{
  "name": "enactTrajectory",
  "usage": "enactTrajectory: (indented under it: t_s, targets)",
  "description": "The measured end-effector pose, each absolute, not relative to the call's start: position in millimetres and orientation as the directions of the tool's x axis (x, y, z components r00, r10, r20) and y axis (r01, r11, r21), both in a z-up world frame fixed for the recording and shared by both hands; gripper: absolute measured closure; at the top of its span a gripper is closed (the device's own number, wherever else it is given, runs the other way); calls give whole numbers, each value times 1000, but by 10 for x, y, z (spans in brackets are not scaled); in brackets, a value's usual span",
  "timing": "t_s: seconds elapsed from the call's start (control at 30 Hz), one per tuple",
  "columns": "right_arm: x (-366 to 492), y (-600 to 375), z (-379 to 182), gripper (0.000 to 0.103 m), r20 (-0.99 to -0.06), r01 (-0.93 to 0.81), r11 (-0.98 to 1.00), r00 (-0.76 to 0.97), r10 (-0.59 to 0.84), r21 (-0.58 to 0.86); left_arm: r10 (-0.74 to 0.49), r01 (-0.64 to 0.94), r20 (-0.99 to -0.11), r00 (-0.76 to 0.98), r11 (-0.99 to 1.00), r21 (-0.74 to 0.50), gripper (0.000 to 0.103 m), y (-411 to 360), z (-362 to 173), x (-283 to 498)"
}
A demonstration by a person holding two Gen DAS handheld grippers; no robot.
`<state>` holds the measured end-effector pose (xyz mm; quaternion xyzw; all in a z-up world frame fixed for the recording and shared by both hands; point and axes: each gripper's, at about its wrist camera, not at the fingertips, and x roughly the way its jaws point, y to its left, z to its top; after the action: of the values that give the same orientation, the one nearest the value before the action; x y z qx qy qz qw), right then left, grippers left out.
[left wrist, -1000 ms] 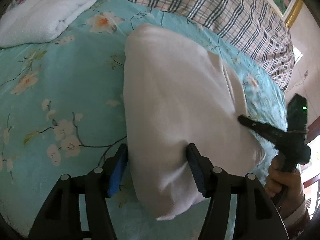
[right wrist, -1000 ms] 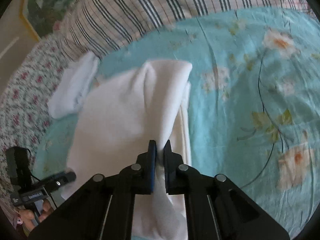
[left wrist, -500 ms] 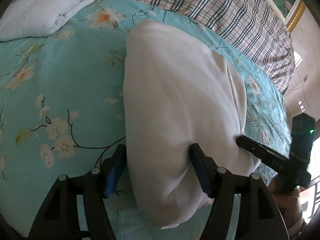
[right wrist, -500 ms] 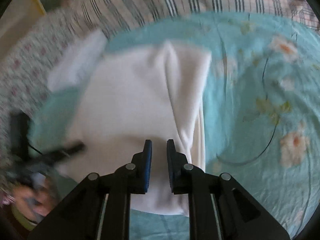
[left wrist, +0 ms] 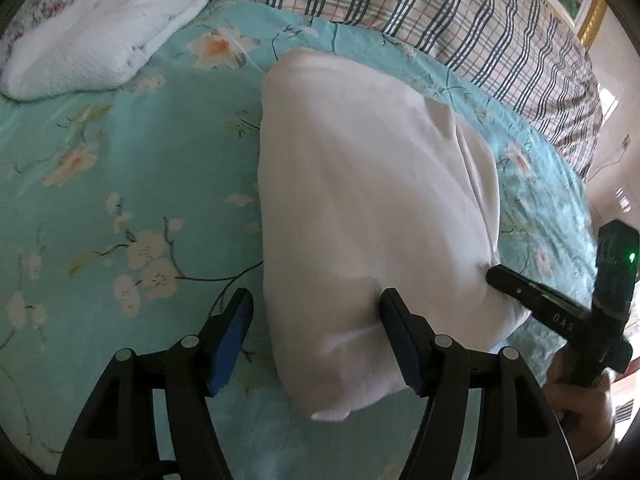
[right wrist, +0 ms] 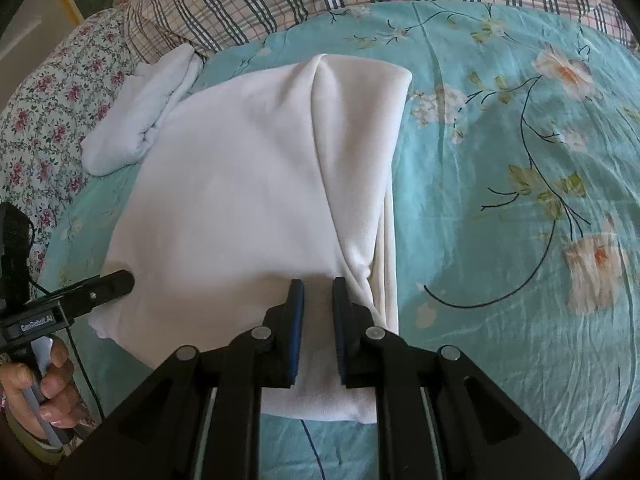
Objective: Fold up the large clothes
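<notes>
A folded white garment (left wrist: pixel 360 208) lies flat on the teal flowered bedsheet (left wrist: pixel 120 168); it also shows in the right wrist view (right wrist: pixel 256 200). My left gripper (left wrist: pixel 316 320) is open, its jaws wide apart at the garment's near corner, not closed on it. My right gripper (right wrist: pixel 318 300) is open by a narrow gap above the garment's near edge, with no cloth between the pads. The right gripper shows in the left wrist view (left wrist: pixel 500 276) at the garment's right edge. The left gripper shows in the right wrist view (right wrist: pixel 120 280).
A folded white towel (left wrist: pixel 96 40) lies at the back left of the bed, also in the right wrist view (right wrist: pixel 148 116). A plaid pillow (left wrist: pixel 440 12) runs along the back. A flowered pillow (right wrist: pixel 48 120) lies at the left.
My right gripper has let go of the garment's fold and opened slightly; the cloth has dropped flat. My left gripper has stayed open at the near corner.
</notes>
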<state>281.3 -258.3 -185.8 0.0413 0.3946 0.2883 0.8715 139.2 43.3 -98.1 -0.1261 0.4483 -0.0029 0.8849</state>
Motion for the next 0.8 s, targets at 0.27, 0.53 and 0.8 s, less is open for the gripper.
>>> enactTrajectory:
  t_s: [0.27,0.53,0.8]
  targets:
    - [2717,-2632,-1850,88,-665,-460,831,520,537,312,-27,-115,-784,620,985,-125,36,362,-871,1199]
    - [2548,-2665,-1866,88,-664,-444,835,522,536,325,-12,-117,-778,628,987,-109,36,398,-839,1115]
    - [2451,-2682,-1855,88,-668,-436,837,519,533,330,0,-120,-778,629,988,-97,37,422,-811,1046]
